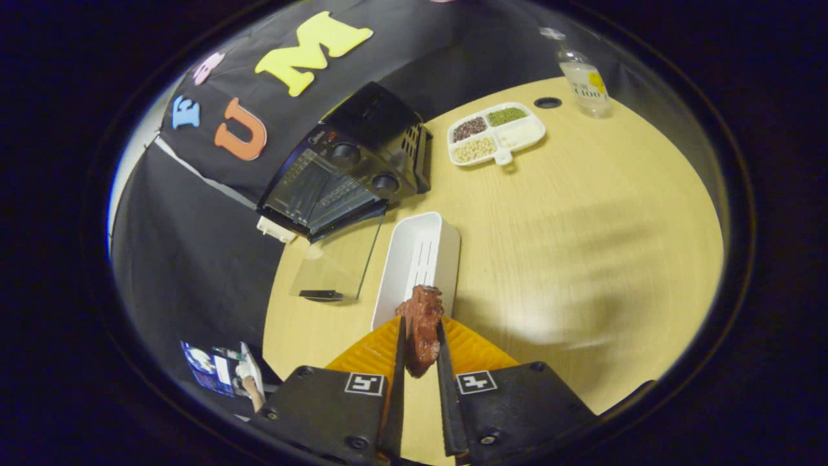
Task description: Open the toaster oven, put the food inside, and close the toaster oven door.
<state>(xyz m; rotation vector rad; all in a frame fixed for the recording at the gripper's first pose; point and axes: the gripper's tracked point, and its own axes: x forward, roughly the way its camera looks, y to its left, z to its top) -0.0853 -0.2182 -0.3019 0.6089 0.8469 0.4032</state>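
A brown-red piece of food (pixel 421 327), like a chunk of meat, is pinched between both fingers of my gripper (pixel 420 323), held up above the table. Just beyond the fingertips lies a long white basket (pixel 414 259). Farther off, at the table's back edge, stands the black toaster oven (pixel 352 165) with two knobs. Its glass door (pixel 336 259) hangs open, folded down flat toward me, with a dark handle (pixel 321 295) at its near edge. The oven's rack shows inside the opening.
A white divided tray (pixel 497 133) with beans and grains sits to the right of the oven. A clear bottle (pixel 585 74) and a dark hole in the wooden table (pixel 582 246) lie behind it. A packet (pixel 217 369) lies low beside the table.
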